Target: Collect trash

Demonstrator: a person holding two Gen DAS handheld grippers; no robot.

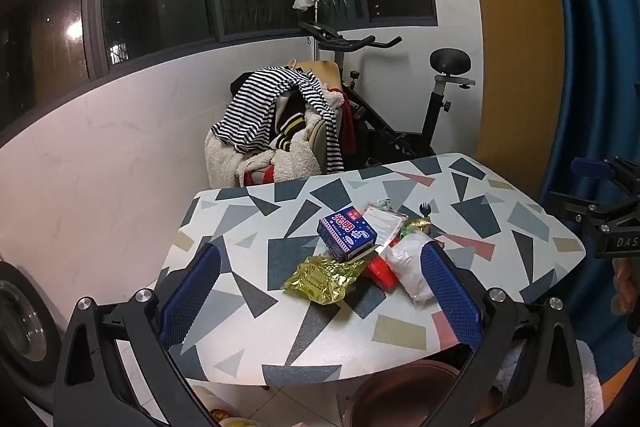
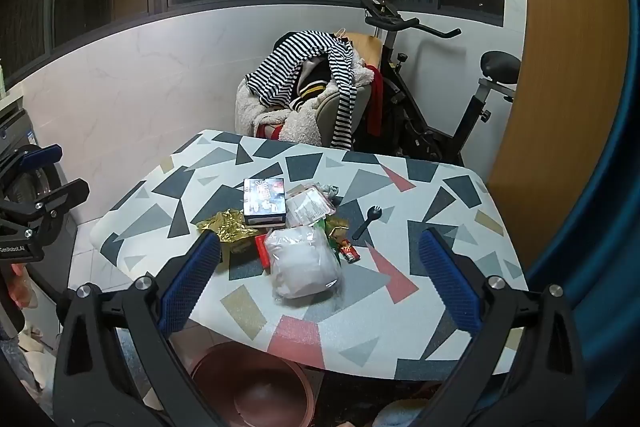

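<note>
Setting: a small counter [image 2: 460, 187] topped in a white, grey and pink geometric pattern stands before a white wall and dark windows.
Trash pile: litter sits clustered near the counter's middle, a little toward its near edge.
Blue box: a blue-and-white printed cardboard box [image 1: 347, 231] lies flat at the back of the pile, its long axis running roughly from the near edge toward the far one.
Gold wrapper: a crumpled gold foil wrapper [image 1: 320, 278] lies on the left of the pile, touching the box.
White bag: a clear plastic bag stuffed with white material [image 2: 304, 263] lies nearest the near edge, long axis pointing front to back.
Red packet: a small red packet [image 1: 382, 271] is wedged between wrapper and bag.
Spork: a black plastic spork [image 2: 366, 221] lies just right of the pile, head toward the far edge, handle slanting back toward the near left.
Left gripper: the left gripper [image 1: 320, 301] hovers over the near edge with jaws spread wide, holding nothing; the pile shows between them.
Right gripper: the right gripper [image 2: 320, 287] hovers likewise, jaws wide apart and empty.
Open room: bare counter surrounds the pile on the left, right and far sides.
Below: a round brown bin [image 2: 252, 387] sits on the floor under the near edge.
Background: a chair heaped with striped clothing [image 1: 276, 111] and an exercise bike [image 1: 400, 99].
</note>
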